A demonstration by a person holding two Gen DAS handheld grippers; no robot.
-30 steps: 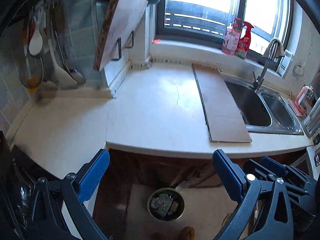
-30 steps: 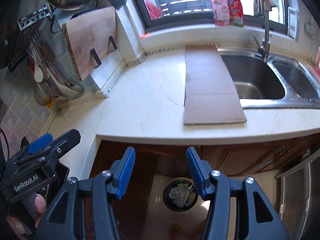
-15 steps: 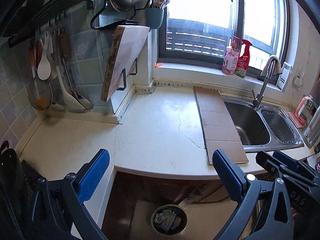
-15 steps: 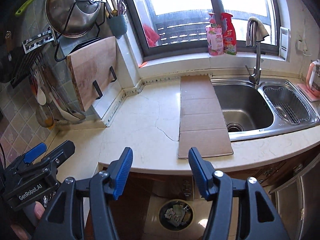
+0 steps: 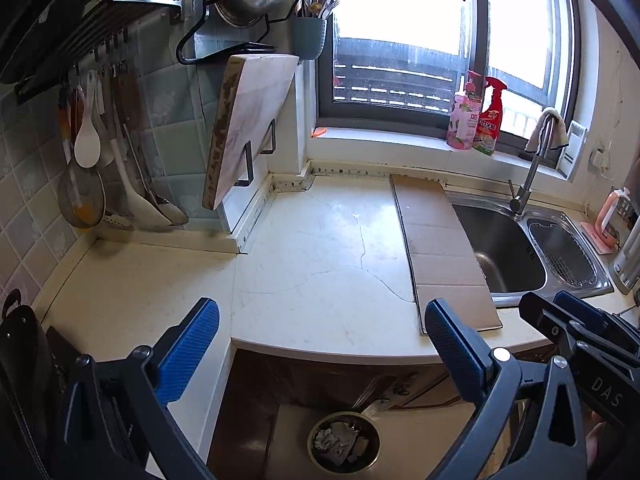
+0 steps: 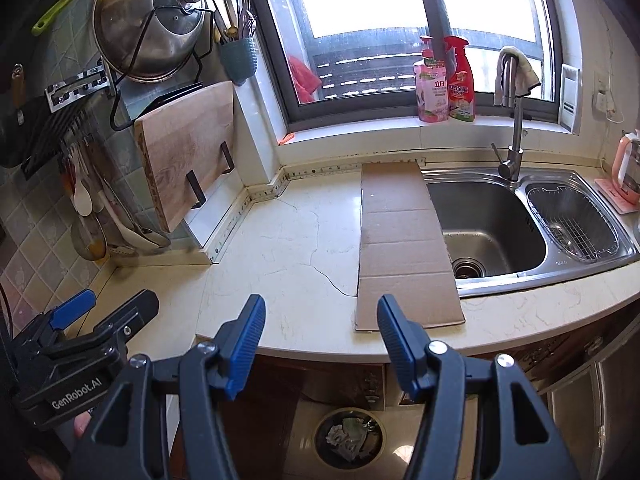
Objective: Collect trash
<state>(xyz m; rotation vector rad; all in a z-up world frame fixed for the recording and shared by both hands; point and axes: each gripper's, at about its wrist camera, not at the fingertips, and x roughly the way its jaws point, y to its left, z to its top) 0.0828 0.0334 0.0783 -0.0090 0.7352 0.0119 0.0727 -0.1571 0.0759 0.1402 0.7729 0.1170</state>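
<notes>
A round trash bin [image 5: 343, 441] stands on the floor below the counter edge, with crumpled paper scraps inside; it also shows in the right wrist view [image 6: 349, 437]. My left gripper [image 5: 320, 344] is open and empty, held above the counter's front edge. My right gripper [image 6: 320, 344] is open and empty, also above the front edge. Each gripper shows in the other's view, the right one [image 5: 580, 332] at the right and the left one [image 6: 80, 344] at the left. A flat cardboard strip [image 6: 402, 244] lies on the counter beside the sink; it also shows in the left wrist view [image 5: 440, 248].
A cream cracked countertop [image 6: 288, 248] spans the corner. A steel double sink [image 6: 492, 224] with faucet [image 6: 514, 136] is at right. A cutting board [image 6: 186, 152], hanging utensils [image 5: 92, 152] and a pot lid [image 6: 150, 20] line the left wall. Spray bottles [image 6: 444, 80] stand on the windowsill.
Both grippers have risen and tilted up, so the counter and window sit lower and farther in view. The bin has slid toward the bottom edge. Both stay open.
</notes>
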